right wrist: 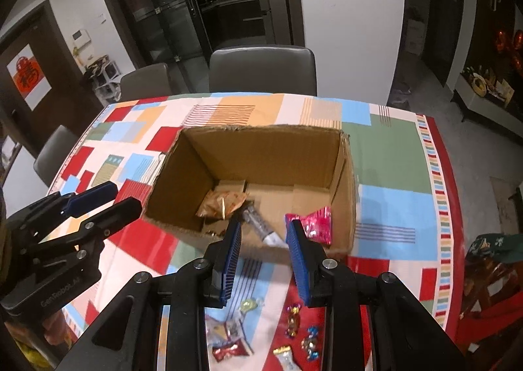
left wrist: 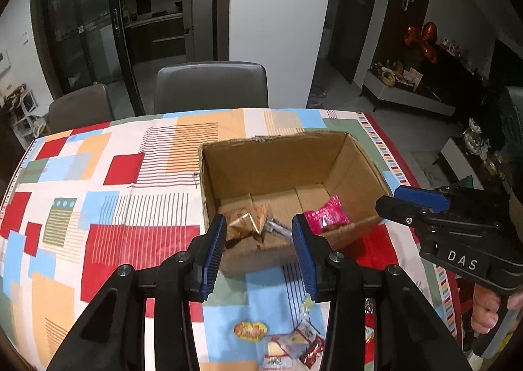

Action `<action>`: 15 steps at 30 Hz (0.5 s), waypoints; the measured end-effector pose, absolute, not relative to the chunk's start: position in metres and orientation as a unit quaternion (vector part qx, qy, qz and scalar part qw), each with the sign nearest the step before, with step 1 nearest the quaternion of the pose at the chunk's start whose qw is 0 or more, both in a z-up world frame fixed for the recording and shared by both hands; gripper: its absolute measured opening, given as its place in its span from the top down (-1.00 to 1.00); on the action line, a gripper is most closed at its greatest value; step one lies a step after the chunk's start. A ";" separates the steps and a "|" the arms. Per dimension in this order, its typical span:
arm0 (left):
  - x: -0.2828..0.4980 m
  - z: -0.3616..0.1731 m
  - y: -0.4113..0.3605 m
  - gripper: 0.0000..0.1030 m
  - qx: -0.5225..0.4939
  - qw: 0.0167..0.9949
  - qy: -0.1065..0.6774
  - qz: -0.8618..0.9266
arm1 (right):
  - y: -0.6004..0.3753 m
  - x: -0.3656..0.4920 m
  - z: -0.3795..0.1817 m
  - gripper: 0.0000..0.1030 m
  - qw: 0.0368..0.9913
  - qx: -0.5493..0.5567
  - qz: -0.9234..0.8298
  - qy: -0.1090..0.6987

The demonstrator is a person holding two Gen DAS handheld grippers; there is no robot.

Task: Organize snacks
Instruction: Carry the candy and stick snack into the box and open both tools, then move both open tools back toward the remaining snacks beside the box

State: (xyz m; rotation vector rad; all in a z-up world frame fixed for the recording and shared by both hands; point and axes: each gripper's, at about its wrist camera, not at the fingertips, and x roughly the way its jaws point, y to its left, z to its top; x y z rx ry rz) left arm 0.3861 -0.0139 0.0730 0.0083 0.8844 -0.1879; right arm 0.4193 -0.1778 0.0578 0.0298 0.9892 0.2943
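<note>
An open cardboard box (left wrist: 271, 155) (right wrist: 261, 145) stands on the patterned tablecloth. Inside lie a gold packet (left wrist: 245, 219) (right wrist: 222, 202), a silver packet (left wrist: 278, 227) (right wrist: 261, 227) and a pink packet (left wrist: 327, 214) (right wrist: 313, 222). My left gripper (left wrist: 258, 240) is open and empty, above the box's near wall. My right gripper (right wrist: 263, 240) is open and empty, also over the near wall; the silver packet looks blurred between its fingers. Loose snacks lie on the cloth below the left gripper (left wrist: 287, 341) and wrapped candies below the right gripper (right wrist: 294, 322).
The right gripper shows at the right in the left wrist view (left wrist: 457, 230); the left gripper shows at the left in the right wrist view (right wrist: 65, 217). Grey chairs (left wrist: 209, 86) (right wrist: 261, 70) stand behind the table. The table's right edge (right wrist: 441, 175) drops to the floor.
</note>
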 end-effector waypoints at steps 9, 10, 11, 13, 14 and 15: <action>0.354 0.068 -0.010 0.21 -0.009 0.895 0.436 -0.089 | -0.179 0.389 0.049 0.40 0.862 0.004 0.145 0.487; 0.351 0.067 -0.011 0.21 -0.008 0.894 0.438 -0.090 | -0.179 0.384 0.047 0.40 0.860 0.002 0.147 0.489; 0.348 0.066 -0.012 0.21 -0.007 0.893 0.440 -0.091 | -0.179 0.382 0.046 0.40 0.859 0.002 0.147 0.491; 0.343 0.063 -0.015 0.21 -0.004 0.891 0.444 -0.097 | -0.181 0.375 0.042 0.40 0.857 0.002 0.146 0.495; 0.341 0.061 -0.017 0.21 -0.004 0.890 0.446 -0.099 | -0.182 0.373 0.040 0.40 0.855 0.002 0.146 0.497; 0.338 0.059 -0.019 0.21 -0.001 0.888 0.448 -0.105 | -0.183 0.370 0.038 0.40 0.854 0.003 0.146 0.500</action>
